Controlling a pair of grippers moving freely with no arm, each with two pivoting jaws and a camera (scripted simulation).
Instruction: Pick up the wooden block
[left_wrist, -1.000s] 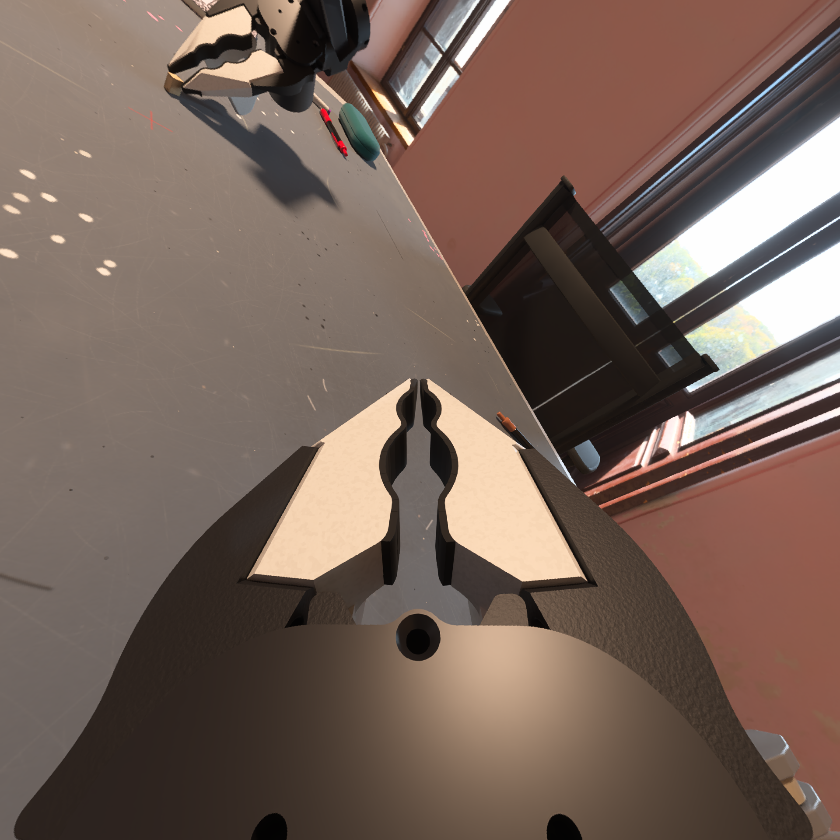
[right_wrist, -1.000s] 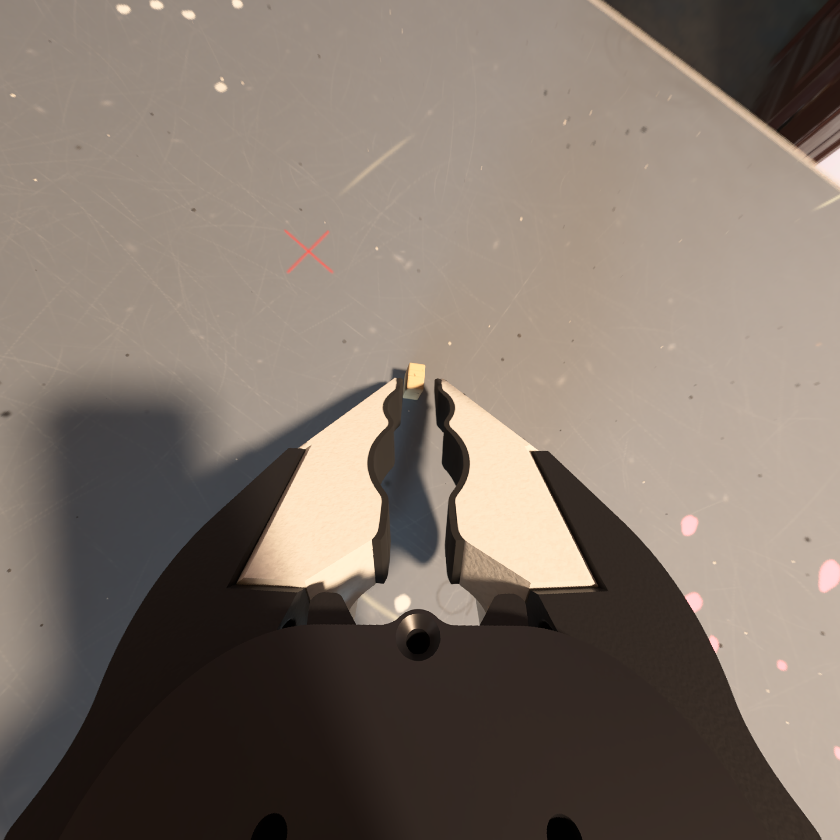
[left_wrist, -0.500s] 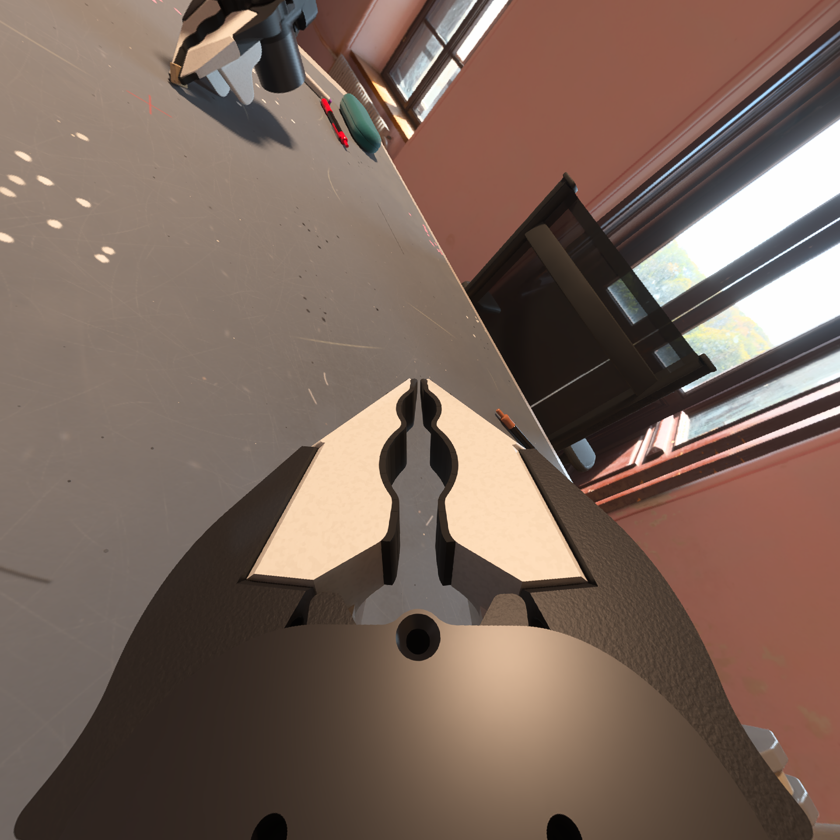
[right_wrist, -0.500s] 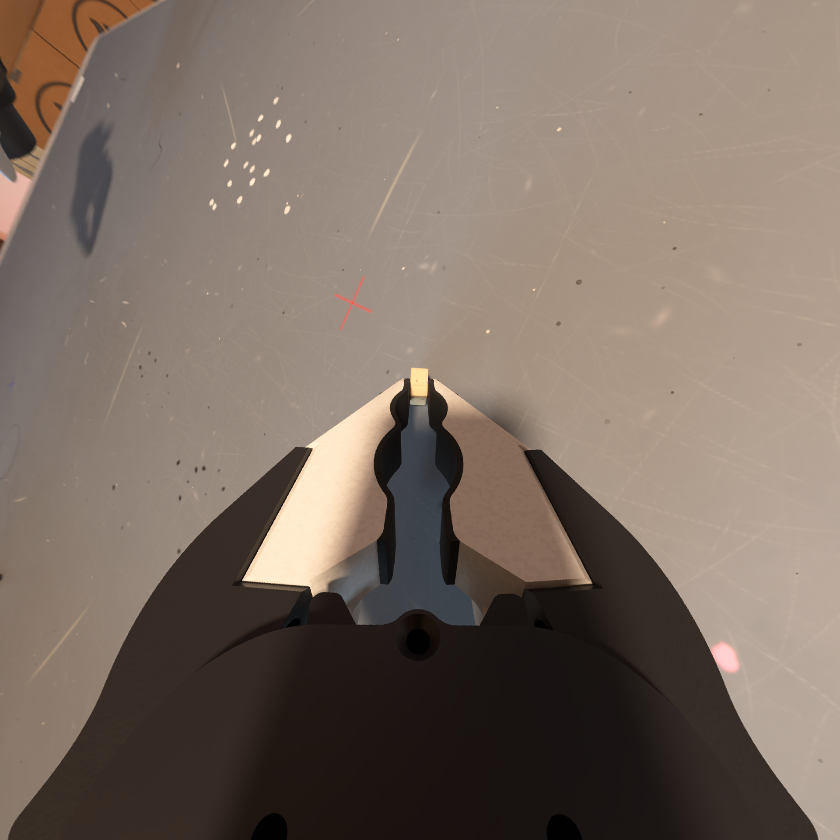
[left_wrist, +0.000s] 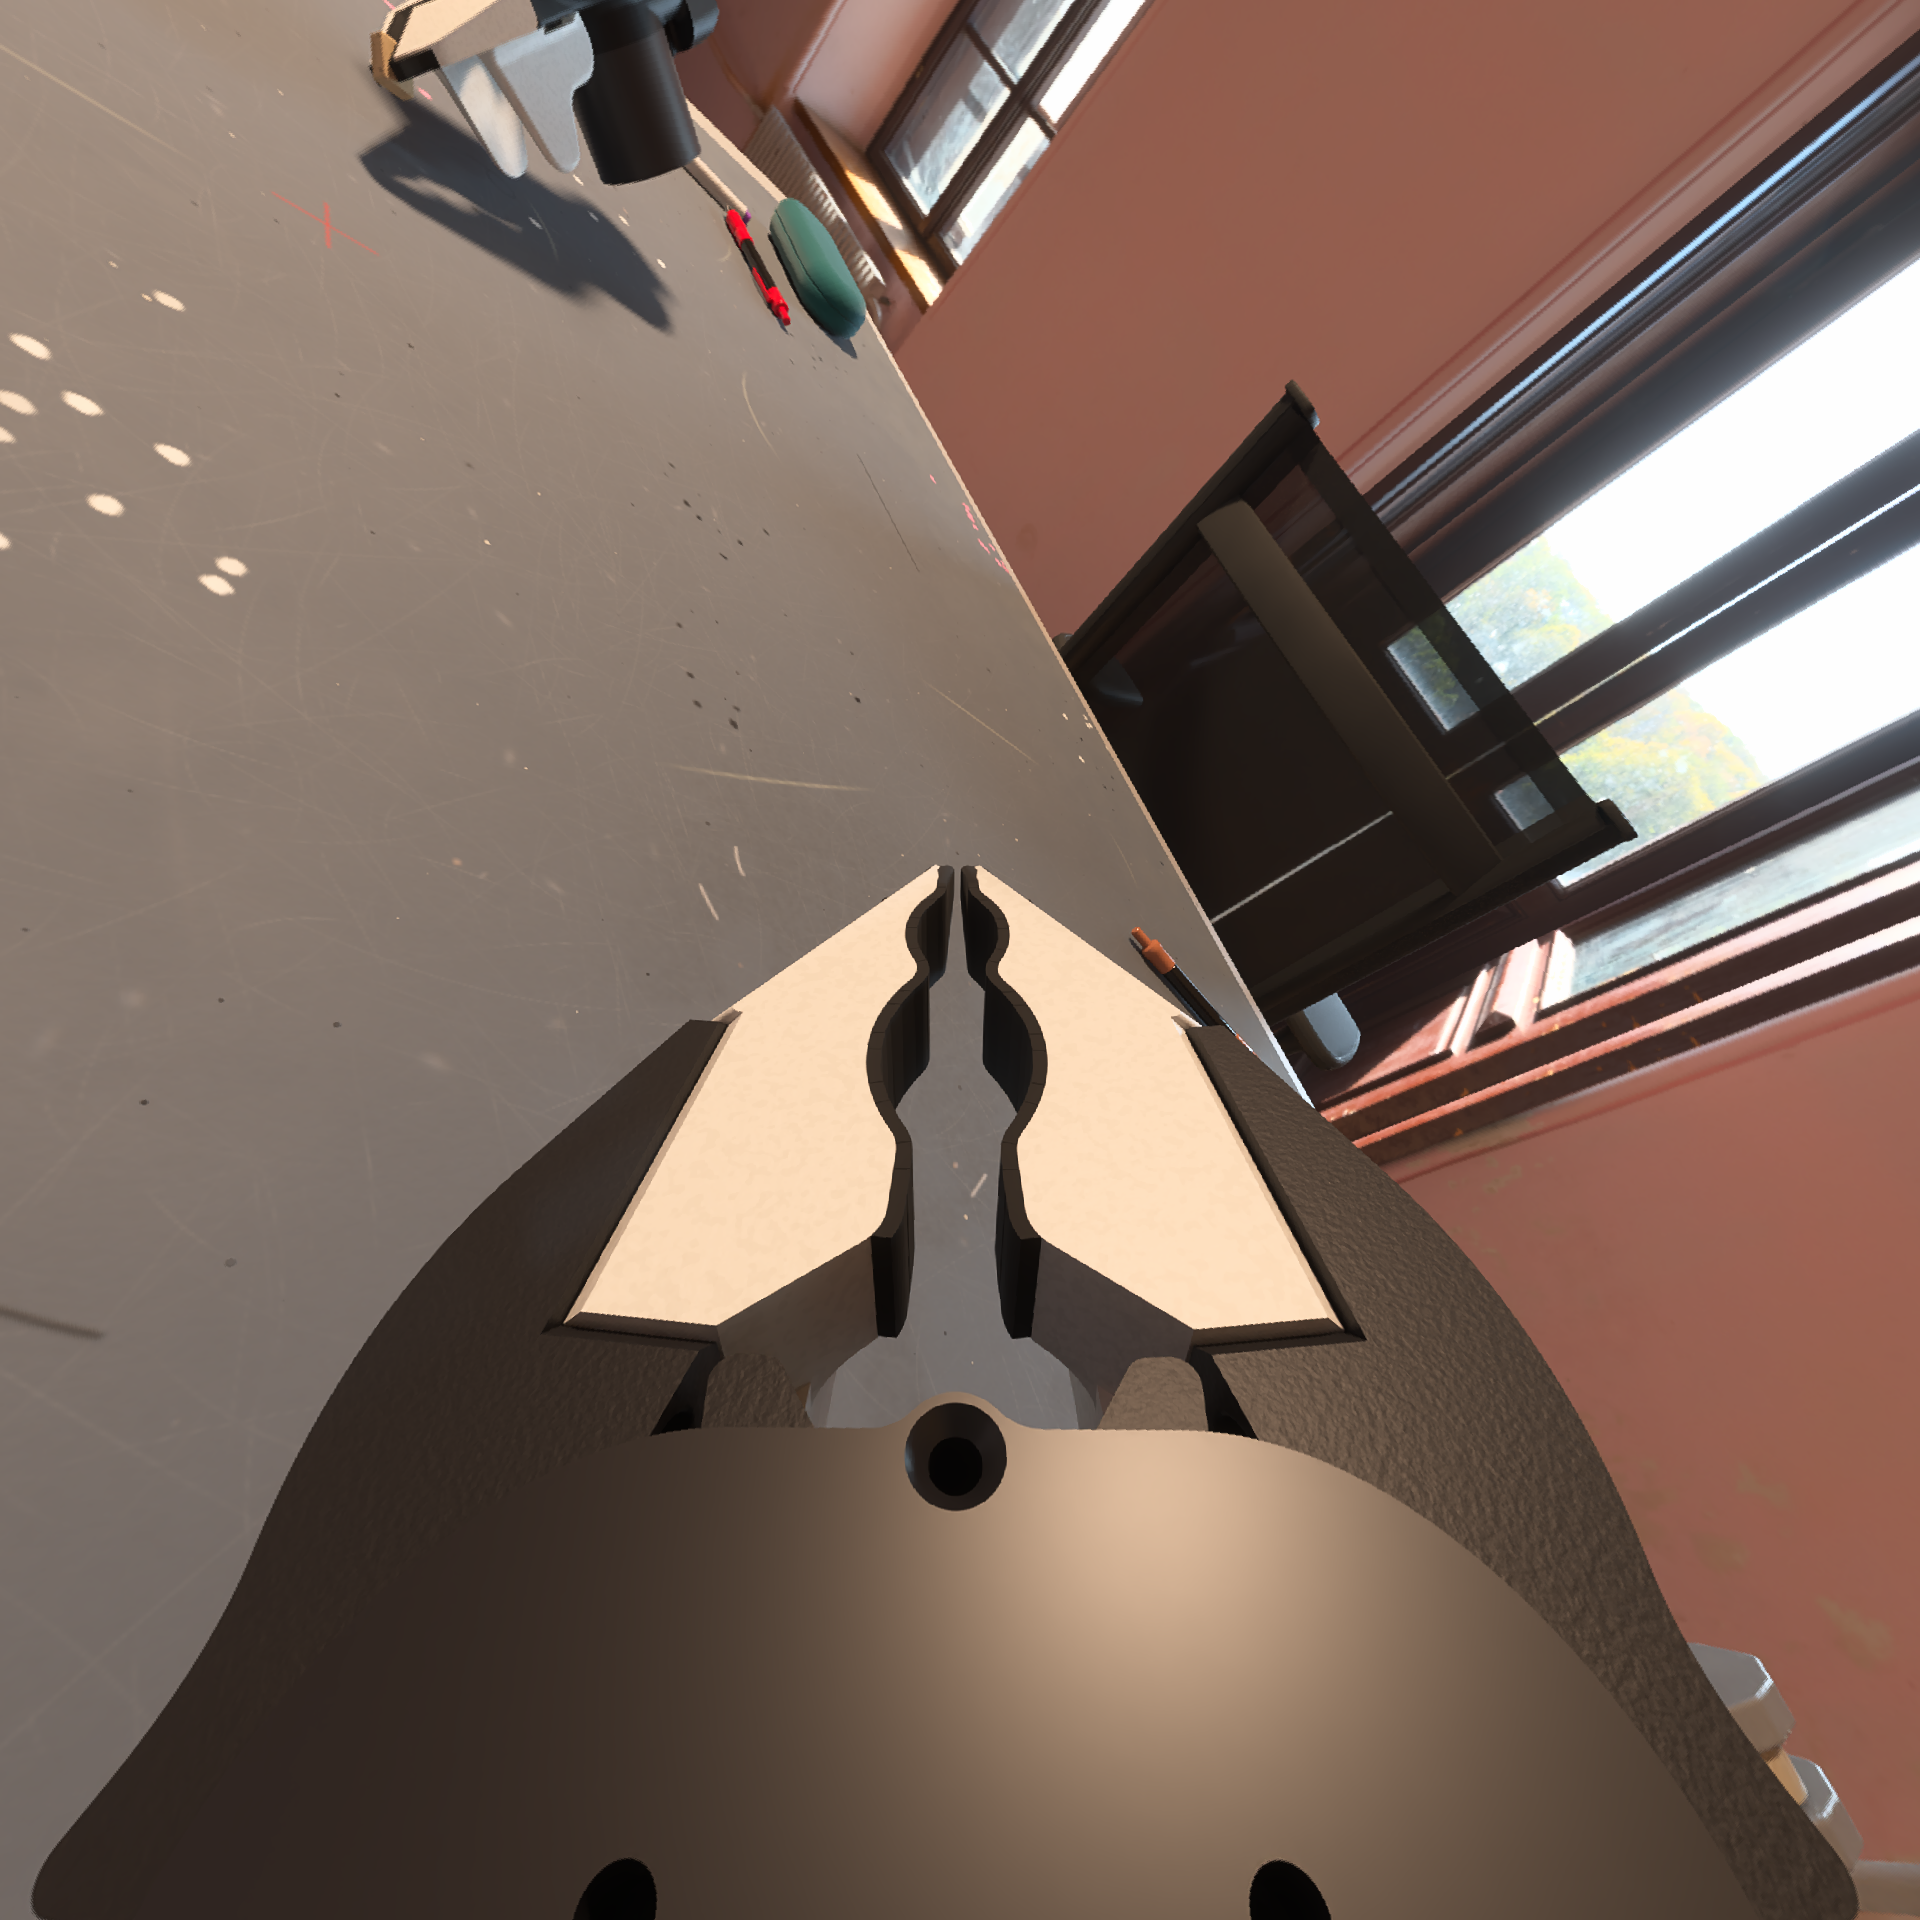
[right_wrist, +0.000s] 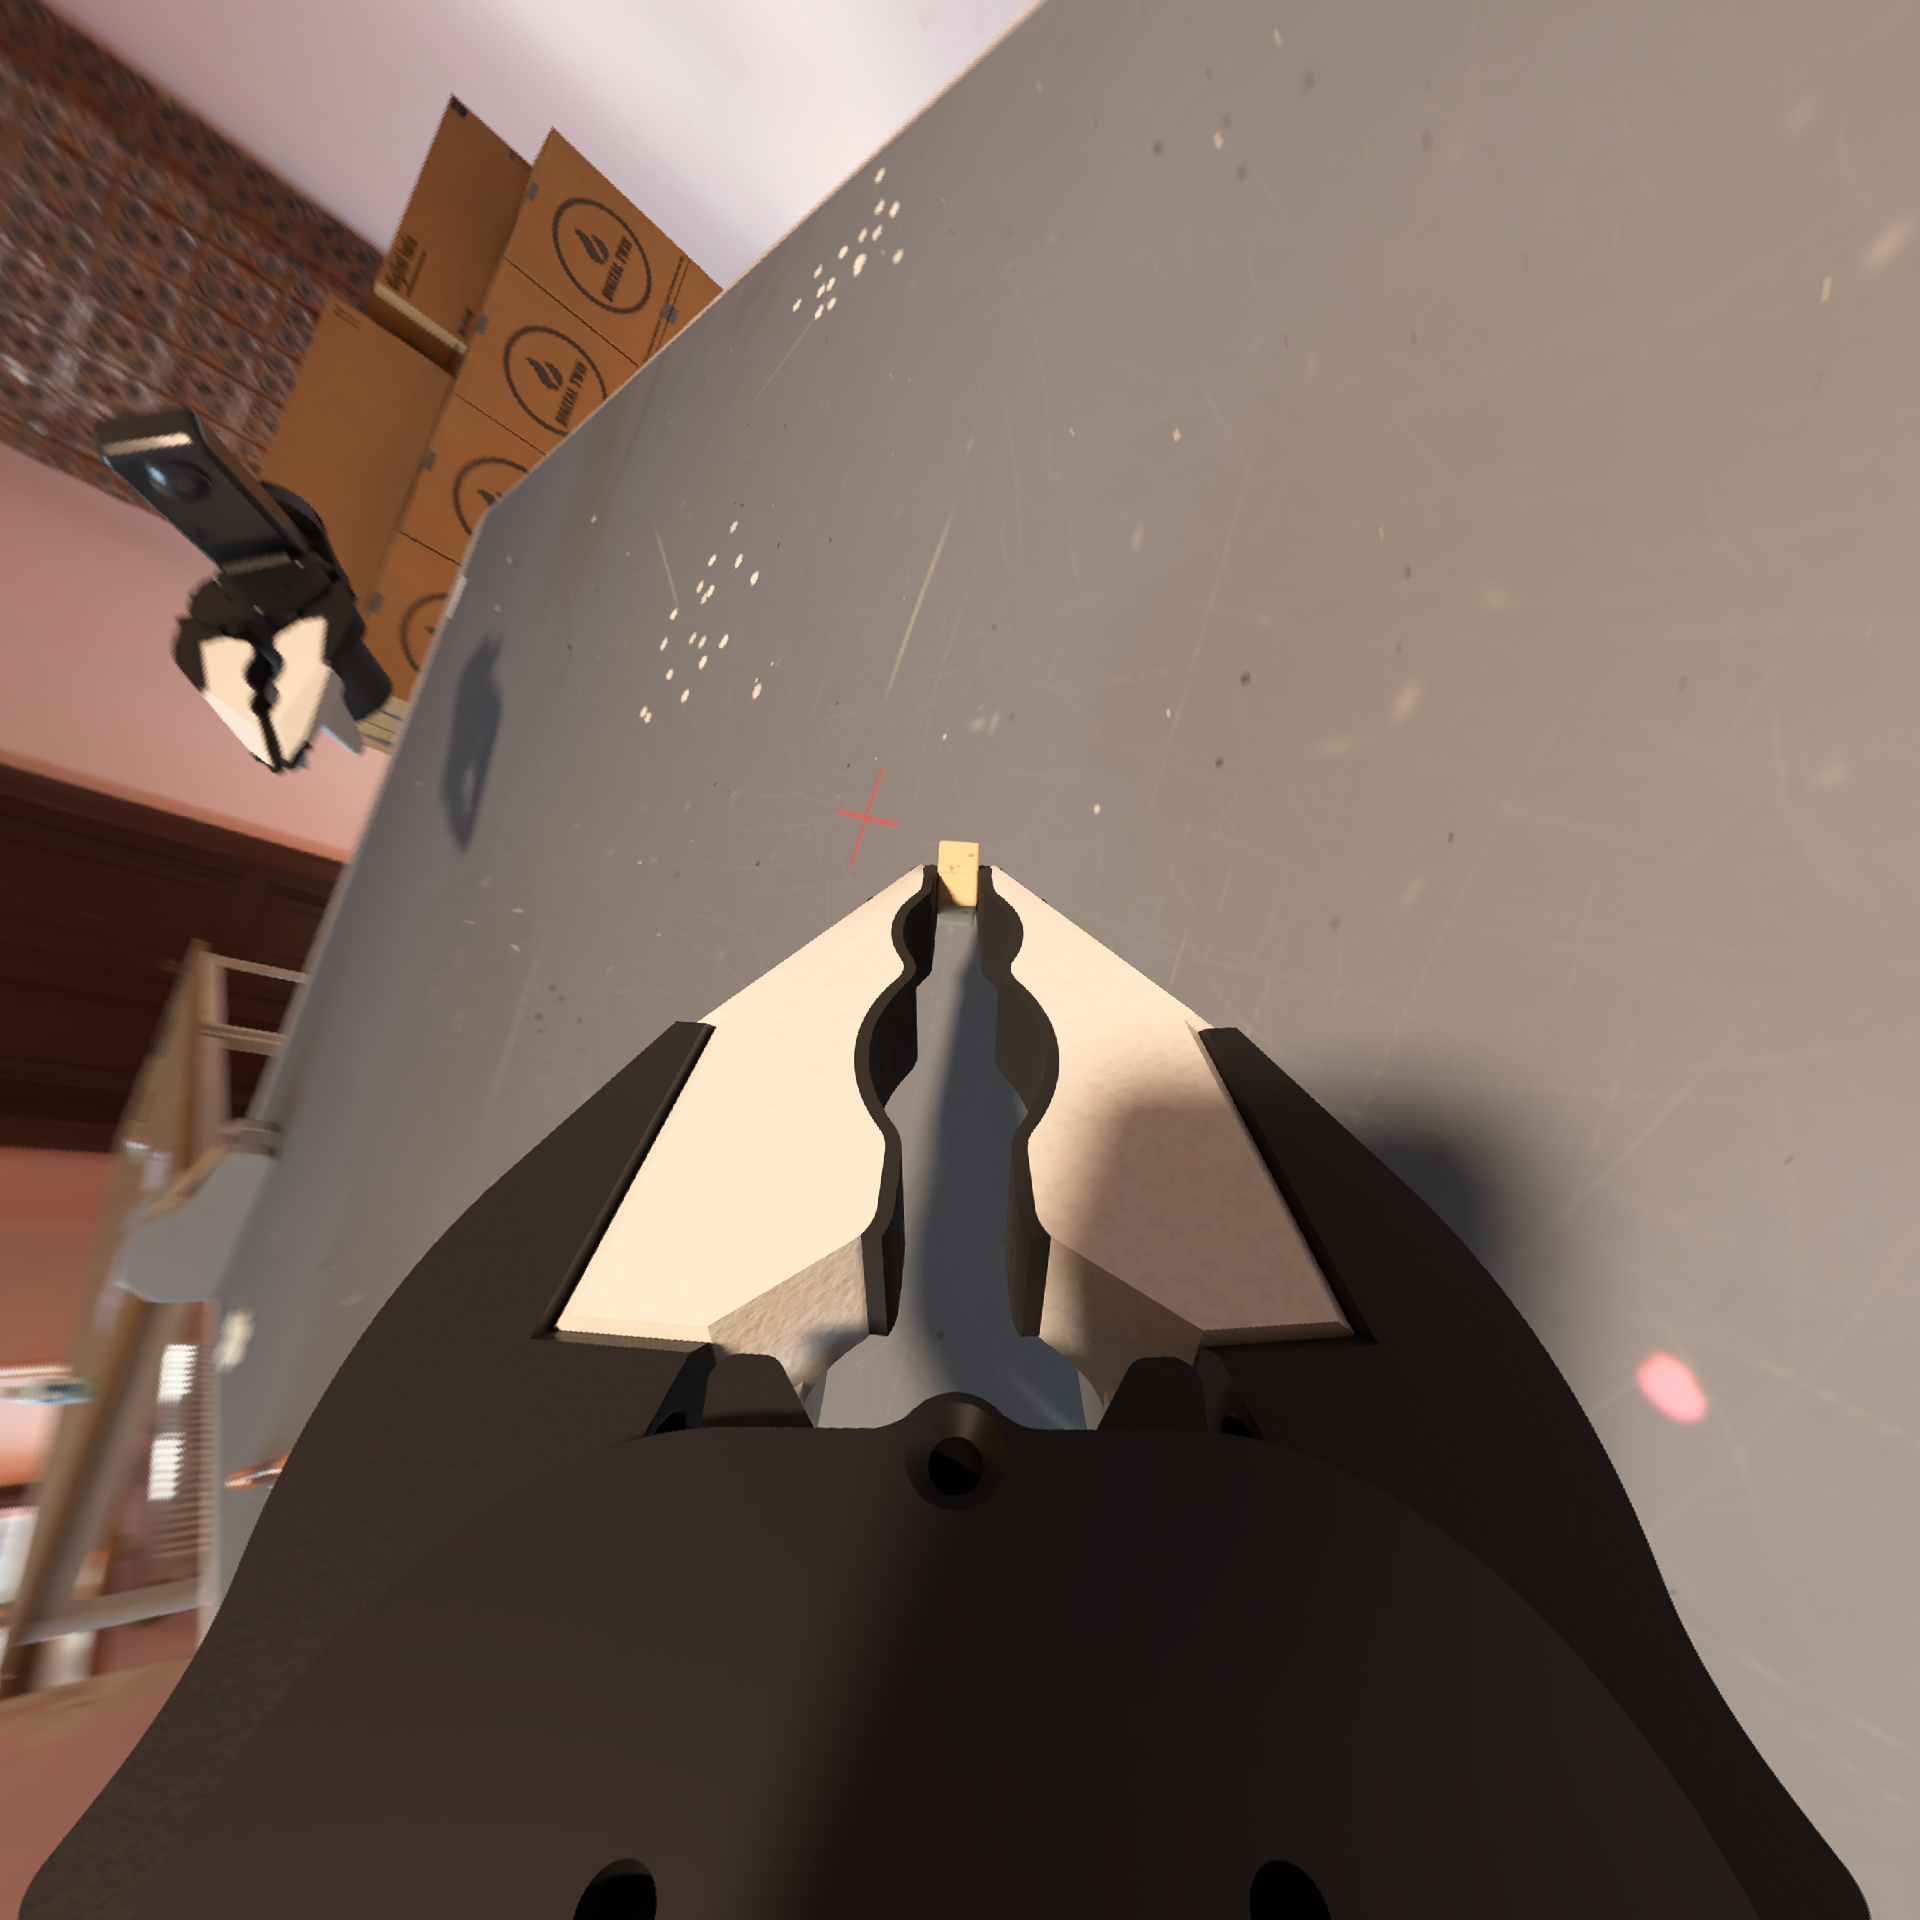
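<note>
The small wooden block (right_wrist: 957, 871) is pinched between the tips of my right gripper (right_wrist: 957, 883), which is shut on it and holds it above the grey table (right_wrist: 1351, 623). A red cross mark (right_wrist: 865, 819) lies on the table just left of the tips. My left gripper (left_wrist: 956, 878) is shut and empty, low over the table (left_wrist: 416, 727) near its right edge. The right gripper also shows far off in the left wrist view (left_wrist: 499, 62), with the block (left_wrist: 393, 64) at its tip. The left gripper shows far off in the right wrist view (right_wrist: 272, 694).
A green case (left_wrist: 818, 267) and a red pen (left_wrist: 758, 265) lie near the table's far edge. A pencil (left_wrist: 1174, 971) lies by my left fingers. A dark chair (left_wrist: 1330, 748) stands past the table edge. Cardboard boxes (right_wrist: 499, 374) and a wooden ladder (right_wrist: 156, 1195) stand beyond the table.
My right gripper closed on the wooden block, lifted it off the table and tilted up, so the room came into view. The left gripper has not moved.
</note>
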